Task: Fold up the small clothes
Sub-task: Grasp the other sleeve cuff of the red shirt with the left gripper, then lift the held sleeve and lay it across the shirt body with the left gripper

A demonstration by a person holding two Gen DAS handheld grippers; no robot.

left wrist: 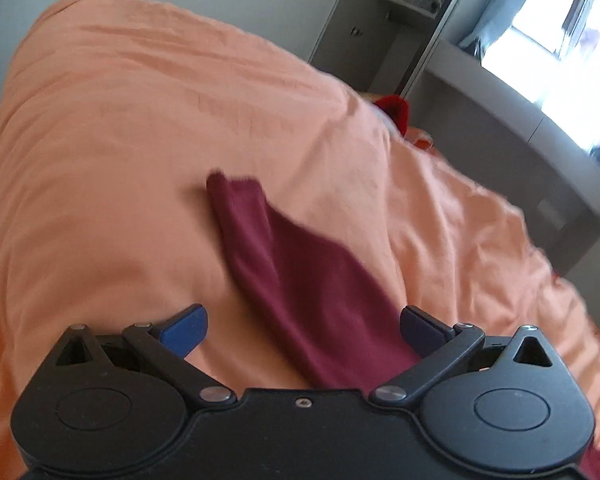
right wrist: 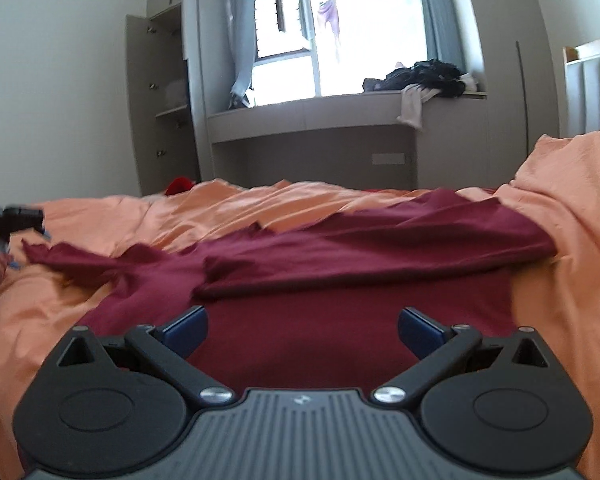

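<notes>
A dark red garment (right wrist: 340, 256) is seen spread on an orange bed cover (right wrist: 572, 216), and all places are given from that garment. Its body lies flat nearest the right wrist camera, with one layer folded over across the far half. A long sleeve (right wrist: 80, 258) trails off to the left across the cover.

The right gripper (right wrist: 302, 330) is held low over the near edge of the garment. Its jaws are spread wide, and the red cloth is seen under the gap, not pinched; the blue pads (right wrist: 188, 330) are clear of it.

The left gripper (left wrist: 304, 330) is seen in its own view over the sleeve (left wrist: 284, 264), which runs away from the camera as a narrow strip on the orange cover (left wrist: 140, 120). Its jaws are likewise spread and nothing is grasped. The sleeve passes close under the right-hand blue pad (left wrist: 422, 330); whether it touches cannot be told through the blur.

In the right wrist view that left gripper (right wrist: 8, 220) shows dark and blurred at the sleeve's far left end, with part of a hand behind it.

Beyond the garment a grey window bench (right wrist: 312, 120) is noted, with dark clothes (right wrist: 424, 78) heaped on it. A small bright red item (right wrist: 180, 184) lies at the cover's far left edge.
</notes>
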